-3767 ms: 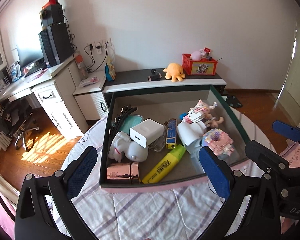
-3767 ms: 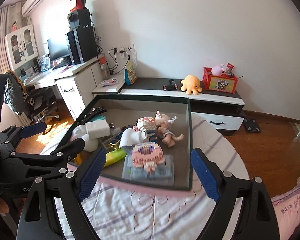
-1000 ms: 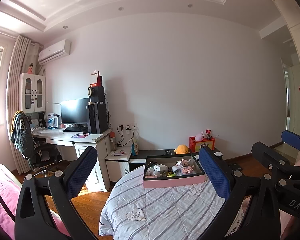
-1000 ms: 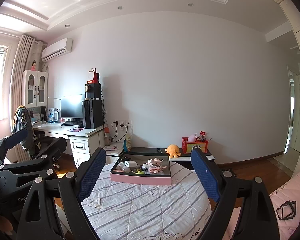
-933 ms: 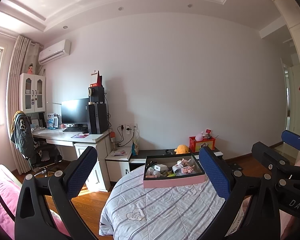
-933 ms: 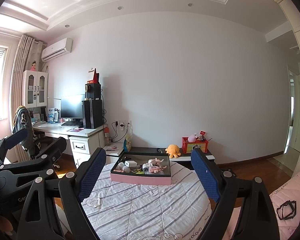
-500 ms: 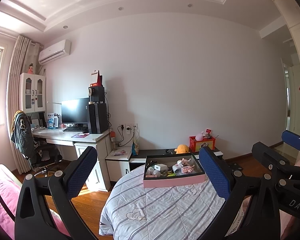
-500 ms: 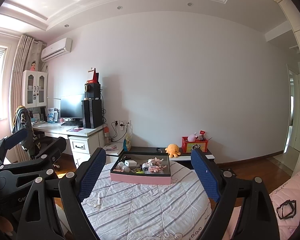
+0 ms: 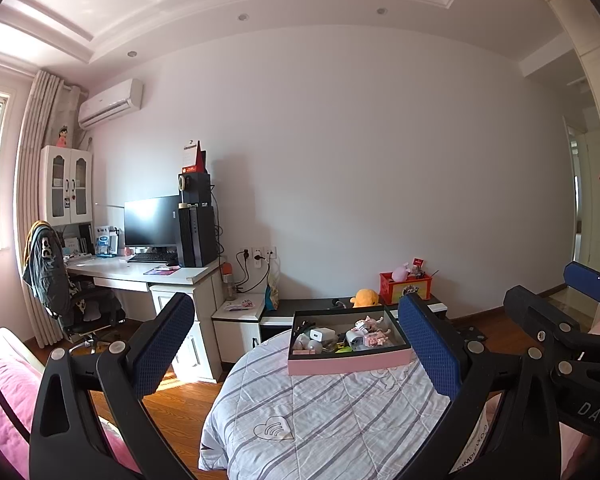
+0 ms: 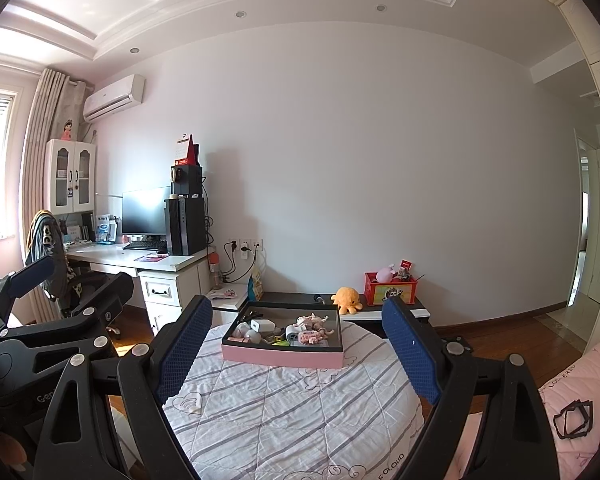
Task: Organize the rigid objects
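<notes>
We hold both the left gripper (image 9: 296, 344) and right gripper (image 10: 296, 350) spread apart, empty, the box (image 10: 282, 356) of toys well ahead

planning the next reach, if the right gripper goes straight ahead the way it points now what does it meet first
Probably the pink tray on the striped quilt. The right gripper hangs with jaws open and empty, and the tray sits centred between them, well ahead. Nothing shows in between, though depth is hard to judge through the fisheye.

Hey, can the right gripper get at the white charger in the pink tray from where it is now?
Probably not without moving in. The right gripper is open and empty, but held well back from the pink tray. Nothing blocks the way across the striped quilt; the white charger lies uncovered on top.
</notes>
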### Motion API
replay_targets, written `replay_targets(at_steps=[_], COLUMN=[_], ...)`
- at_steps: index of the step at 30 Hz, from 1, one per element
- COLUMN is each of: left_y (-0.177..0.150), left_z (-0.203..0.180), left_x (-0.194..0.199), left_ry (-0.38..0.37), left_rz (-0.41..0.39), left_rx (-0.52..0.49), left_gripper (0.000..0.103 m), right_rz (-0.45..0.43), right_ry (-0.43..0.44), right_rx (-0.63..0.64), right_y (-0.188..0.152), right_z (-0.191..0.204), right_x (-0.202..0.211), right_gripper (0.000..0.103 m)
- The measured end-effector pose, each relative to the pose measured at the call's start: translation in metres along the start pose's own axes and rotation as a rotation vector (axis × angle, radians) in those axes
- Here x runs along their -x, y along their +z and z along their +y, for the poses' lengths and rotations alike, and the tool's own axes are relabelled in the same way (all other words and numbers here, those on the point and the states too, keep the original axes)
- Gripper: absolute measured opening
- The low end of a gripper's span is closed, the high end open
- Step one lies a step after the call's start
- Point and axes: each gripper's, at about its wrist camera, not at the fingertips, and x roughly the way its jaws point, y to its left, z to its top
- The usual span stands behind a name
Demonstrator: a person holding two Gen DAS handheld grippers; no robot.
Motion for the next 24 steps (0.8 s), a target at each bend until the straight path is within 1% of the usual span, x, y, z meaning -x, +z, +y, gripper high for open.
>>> replay_targets(at_steps=[7, 13, 24], left_y=[-0.0002, -0.0032, -0.0023], left_z=[0.0004, -0.0037, -0.0083], left_x=[0.0004, 0.0009, -0.0015], left_ry=[-0.004, -0.010, -0.003], left_rz=[-0.002, -0.024, -0.021], left_rx=[0.002, 0.011, 0.005], left_gripper=[0.103, 0.102, 0.102], right_rz=[0.005, 0.004, 0.005], right_ry=[-0.002, -0.001, -0.003], right_rx=[0.001, 0.001, 0.001], right_y=[-0.0003, 0.0001, 0.0014], right_z=[0.0007, 0.0013, 0.0017], right_x=[-0.0008, 0.0000, 0.0003], right_gripper=[0.088, 0.088, 0.088])
